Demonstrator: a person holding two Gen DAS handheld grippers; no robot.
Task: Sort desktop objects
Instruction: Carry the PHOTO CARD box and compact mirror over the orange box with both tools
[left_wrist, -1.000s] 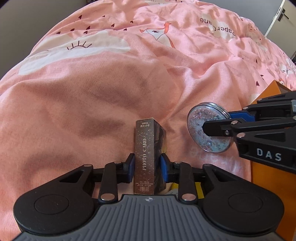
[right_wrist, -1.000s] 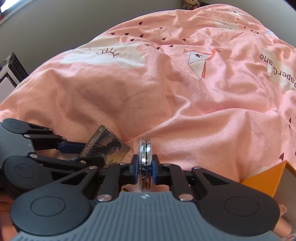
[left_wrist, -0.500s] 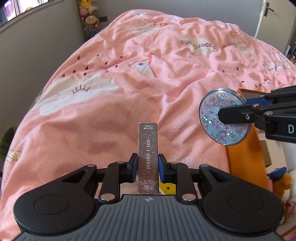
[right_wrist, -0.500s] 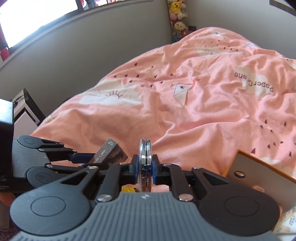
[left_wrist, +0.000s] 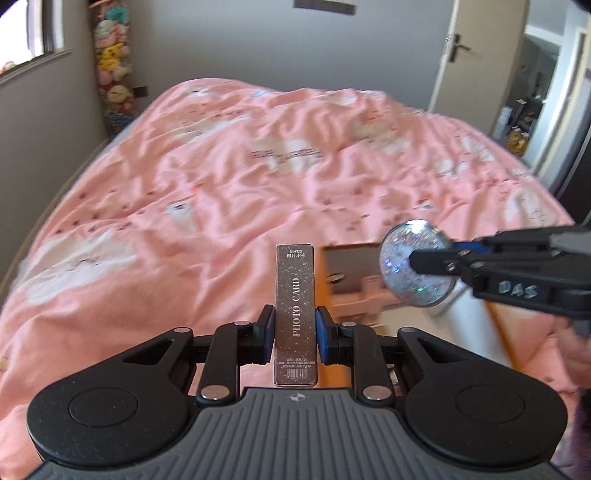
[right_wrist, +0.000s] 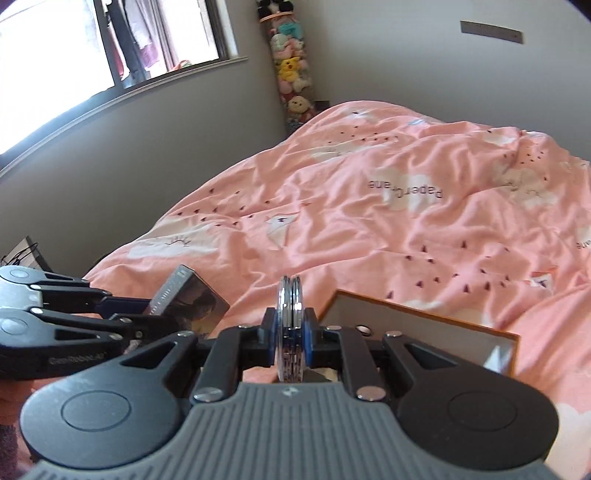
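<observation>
Grey walls (right_wrist: 369, 74) all round, bright window (right_wrist: 55, 55) at upper left, tall stack of plush toys (right_wrist: 290, 62) in the corner, white door (left_wrist: 458, 51) ajar at upper right, bed with a rumpled pink duvet (left_wrist: 221, 184).

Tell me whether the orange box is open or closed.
Open. The orange box shows its pale inside wall below the orange rim in the right wrist view, with no lid over it. Its contents are mostly hidden.

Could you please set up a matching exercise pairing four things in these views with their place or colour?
Things:
1. card box
2. glitter disc
3. bedcover
4. plush toys

Descriptions:
A. pink with white clouds
B. stacked in the room's corner
C. in the left hand-held gripper
D. in the right hand-held gripper

Pairs: 1-C, 2-D, 3-A, 4-B
</observation>
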